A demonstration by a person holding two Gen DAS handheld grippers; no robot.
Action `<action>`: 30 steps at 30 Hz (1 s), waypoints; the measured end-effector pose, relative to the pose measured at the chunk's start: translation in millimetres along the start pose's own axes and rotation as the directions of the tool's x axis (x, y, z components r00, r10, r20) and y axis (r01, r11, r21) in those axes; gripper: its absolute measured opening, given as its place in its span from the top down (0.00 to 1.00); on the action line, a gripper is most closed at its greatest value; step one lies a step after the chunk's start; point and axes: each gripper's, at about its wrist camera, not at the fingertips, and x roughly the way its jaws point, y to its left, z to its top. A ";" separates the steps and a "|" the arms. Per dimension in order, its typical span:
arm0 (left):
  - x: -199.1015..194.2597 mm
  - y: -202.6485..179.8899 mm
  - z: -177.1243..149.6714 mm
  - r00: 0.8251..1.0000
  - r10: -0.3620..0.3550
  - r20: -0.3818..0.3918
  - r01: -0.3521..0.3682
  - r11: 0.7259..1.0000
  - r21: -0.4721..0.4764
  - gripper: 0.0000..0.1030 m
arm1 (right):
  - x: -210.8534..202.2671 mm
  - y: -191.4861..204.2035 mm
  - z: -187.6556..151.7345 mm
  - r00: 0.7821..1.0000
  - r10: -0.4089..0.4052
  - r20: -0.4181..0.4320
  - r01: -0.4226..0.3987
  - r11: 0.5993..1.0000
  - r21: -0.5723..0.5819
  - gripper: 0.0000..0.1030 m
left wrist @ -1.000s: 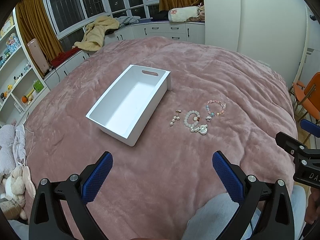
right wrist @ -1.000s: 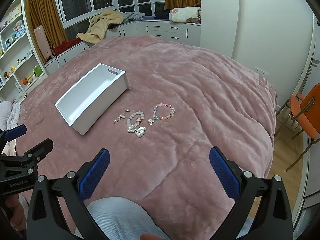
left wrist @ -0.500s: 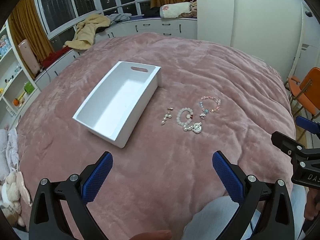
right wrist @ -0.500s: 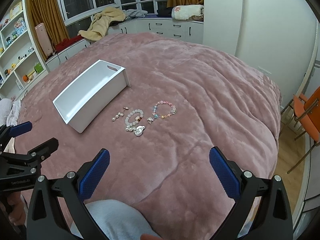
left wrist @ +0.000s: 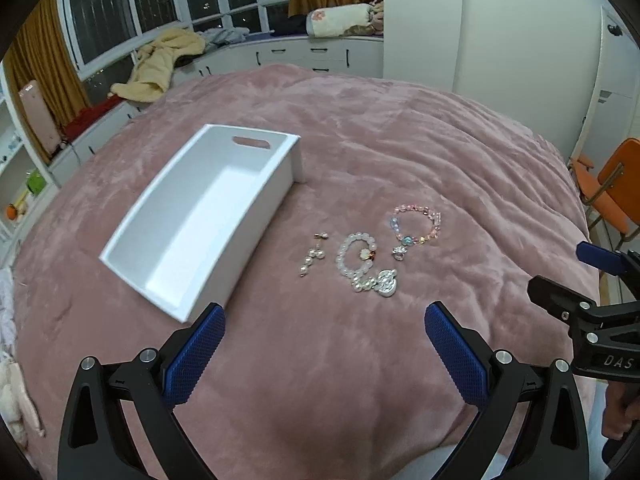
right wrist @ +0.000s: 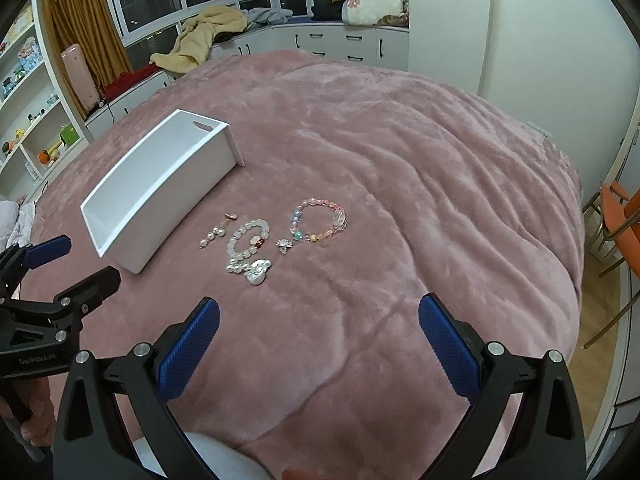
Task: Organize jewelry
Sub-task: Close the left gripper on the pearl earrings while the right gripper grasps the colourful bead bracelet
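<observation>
A white open box (left wrist: 208,216) (right wrist: 160,188) lies on the pink bed cover, empty. To its right lie a pearl earring (left wrist: 312,256) (right wrist: 216,232), a white bead bracelet (left wrist: 356,256) (right wrist: 246,240) with a silver charm (left wrist: 386,284) (right wrist: 258,272), and a pink and blue bead bracelet (left wrist: 416,224) (right wrist: 322,220). My left gripper (left wrist: 324,340) is open and empty, short of the jewelry. My right gripper (right wrist: 320,332) is open and empty, also short of it.
The pink cover (left wrist: 400,140) spans the whole bed. An orange chair (left wrist: 616,184) stands past the right edge. Shelves (right wrist: 32,120) and a window bench with clothes (right wrist: 200,36) are at the back left.
Both grippers have moved forward toward the jewelry and box, which now appear nearer. Both stay open.
</observation>
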 end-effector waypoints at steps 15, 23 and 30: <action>138.1 7.8 27.4 0.995 -0.090 -0.041 0.088 0.994 -0.063 0.02 | 108.9 -32.5 29.9 0.999 0.024 -0.043 -0.023 1.000 0.022 0.04; 190.9 18.8 30.9 0.987 -0.148 -0.058 0.140 0.982 -0.123 0.02 | 176.0 -45.4 42.0 0.997 0.081 -0.007 -0.081 0.996 0.038 0.04; 231.8 26.1 33.6 0.993 -0.070 -0.094 0.057 0.989 -0.134 0.40 | 221.9 -43.3 48.0 0.998 0.029 -0.052 -0.027 0.999 0.039 0.04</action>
